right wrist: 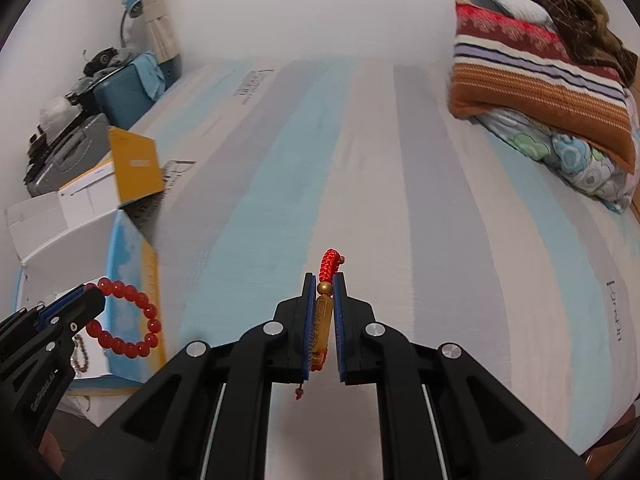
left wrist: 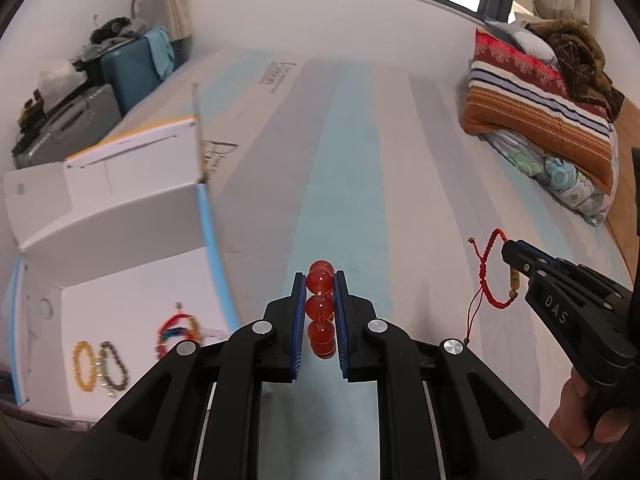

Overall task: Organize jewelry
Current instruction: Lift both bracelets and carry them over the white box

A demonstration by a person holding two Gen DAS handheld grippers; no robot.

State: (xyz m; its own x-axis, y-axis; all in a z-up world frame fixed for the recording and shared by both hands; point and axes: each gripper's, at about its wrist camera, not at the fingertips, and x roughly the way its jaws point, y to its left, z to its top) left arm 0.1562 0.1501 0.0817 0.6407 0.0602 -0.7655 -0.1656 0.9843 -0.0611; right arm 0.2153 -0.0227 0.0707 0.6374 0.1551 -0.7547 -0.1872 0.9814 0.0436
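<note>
My left gripper (left wrist: 320, 280) is shut on a red bead bracelet (left wrist: 320, 308), its round beads lined up between the blue pads; in the right wrist view that bracelet (right wrist: 132, 320) hangs as a ring from the left gripper (right wrist: 90, 298). My right gripper (right wrist: 323, 280) is shut on a red cord bracelet (right wrist: 330, 264), pinching its gold tube charm (right wrist: 321, 322). In the left wrist view the cord bracelet (left wrist: 494, 268) dangles from the right gripper (left wrist: 510, 252). Both are held above the striped mattress (left wrist: 360, 160). A white open box (left wrist: 128, 288) at left holds several other bracelets (left wrist: 100, 364).
The box's lid (left wrist: 132, 160) stands up behind it. Folded blankets and a pillow (left wrist: 552, 112) are piled at the far right of the mattress. Suitcases (left wrist: 124, 68) and clutter stand against the wall at far left. A person's hand (left wrist: 576, 420) holds the right gripper.
</note>
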